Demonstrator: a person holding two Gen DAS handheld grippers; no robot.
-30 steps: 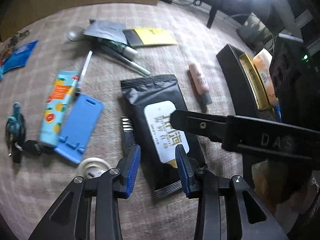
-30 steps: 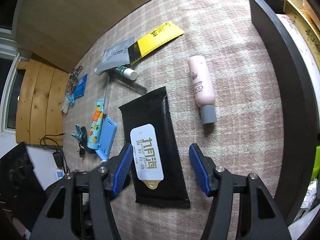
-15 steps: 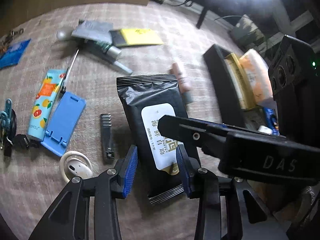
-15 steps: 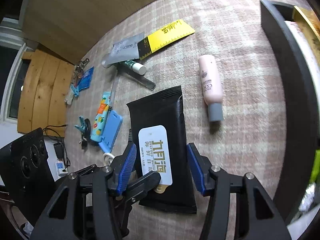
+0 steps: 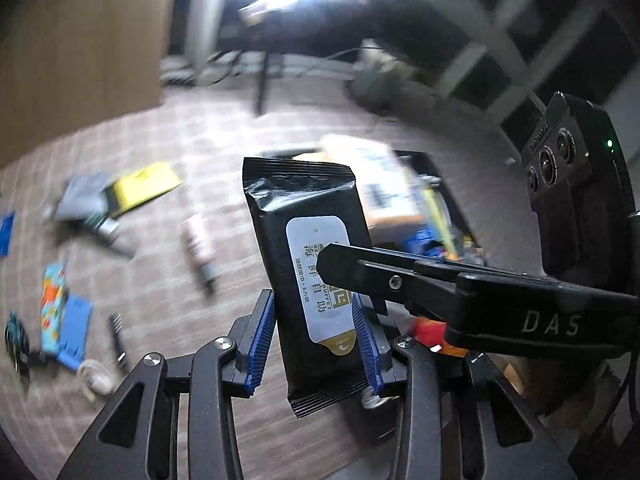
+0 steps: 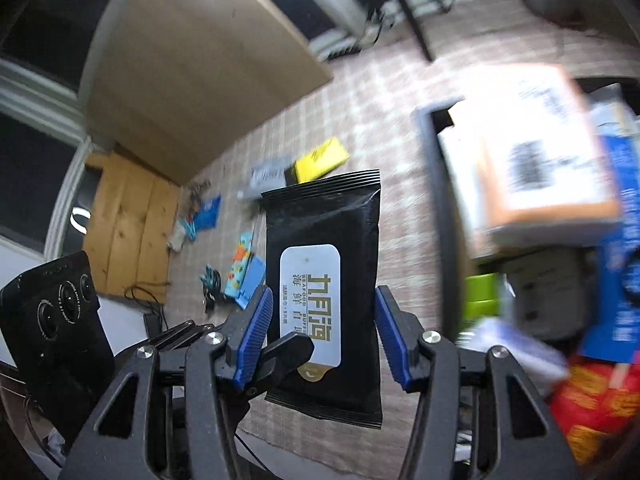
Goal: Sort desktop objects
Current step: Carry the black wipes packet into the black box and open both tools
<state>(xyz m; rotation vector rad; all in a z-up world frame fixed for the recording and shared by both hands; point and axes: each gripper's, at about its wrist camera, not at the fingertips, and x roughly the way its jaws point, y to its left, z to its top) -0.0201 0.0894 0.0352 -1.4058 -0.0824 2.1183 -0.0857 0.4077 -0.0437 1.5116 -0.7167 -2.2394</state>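
Note:
A black wet-wipe pack (image 5: 304, 248) with a white label hangs in the air above the checked tablecloth (image 5: 168, 304), tilted and held from two sides. My left gripper (image 5: 314, 320) is shut on its lower half, blue pads pressing both long edges. My right gripper (image 6: 324, 312) grips the same pack (image 6: 320, 224) across its width, with both pads against the pack's edges. One finger of the right gripper (image 5: 400, 280) crosses the label in the left wrist view. Behind the pack lies the black storage bin (image 6: 444, 220).
The bin holds an orange-and-white box (image 6: 528, 148), a green item (image 6: 480, 296) and red packaging (image 6: 596, 400). On the cloth lie a yellow packet (image 5: 140, 186), a pink bottle (image 5: 198, 244), a fruit-print tube (image 5: 52, 304), a blue stand (image 5: 74, 332) and a white case (image 5: 94, 376).
The pack lay flat on the cloth; both grippers have closed on it and lifted it clear. Both views have swung up and toward the bin.

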